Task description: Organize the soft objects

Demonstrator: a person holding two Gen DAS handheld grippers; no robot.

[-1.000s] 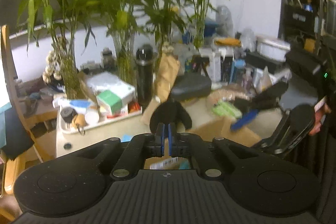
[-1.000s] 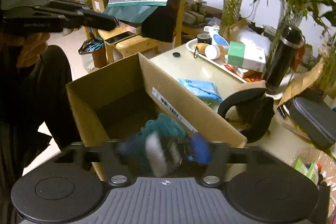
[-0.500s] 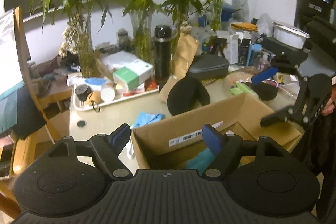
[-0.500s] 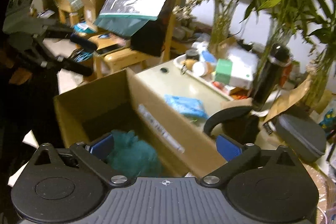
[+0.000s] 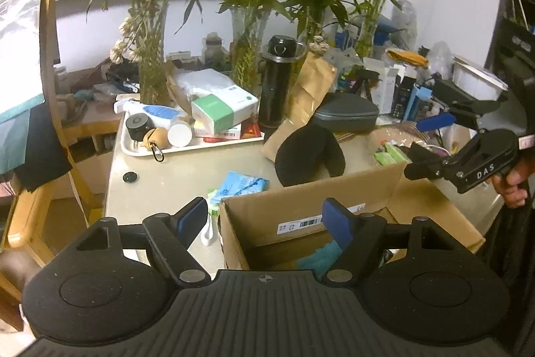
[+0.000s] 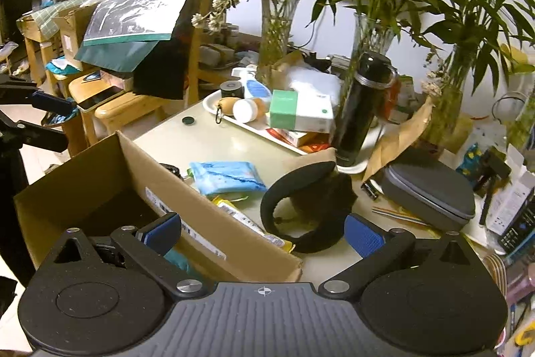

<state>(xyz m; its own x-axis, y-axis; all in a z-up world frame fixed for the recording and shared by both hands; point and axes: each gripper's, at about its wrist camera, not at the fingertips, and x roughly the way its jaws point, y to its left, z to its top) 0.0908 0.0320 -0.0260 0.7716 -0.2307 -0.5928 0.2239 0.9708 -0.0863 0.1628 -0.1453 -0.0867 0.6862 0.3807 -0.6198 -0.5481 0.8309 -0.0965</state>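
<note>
Cardboard box (image 5: 301, 206) with barcode label, right gripper (image 5: 431, 143) marked "DAS", both grippers wide open, empty.

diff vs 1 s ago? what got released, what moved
Right gripper let go of the teal soft item; it now lies in the cardboard box. Left gripper went from shut to open, nothing between its fingers. Both sets of jaws have just been opening. The black neck pillow, blue packet and tray stayed put on the table.

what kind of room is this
Probably a lived-in home room used as a work corner: bamboo stalks in glass vases, a cluttered table with an open cardboard box, and wooden chairs.
</note>
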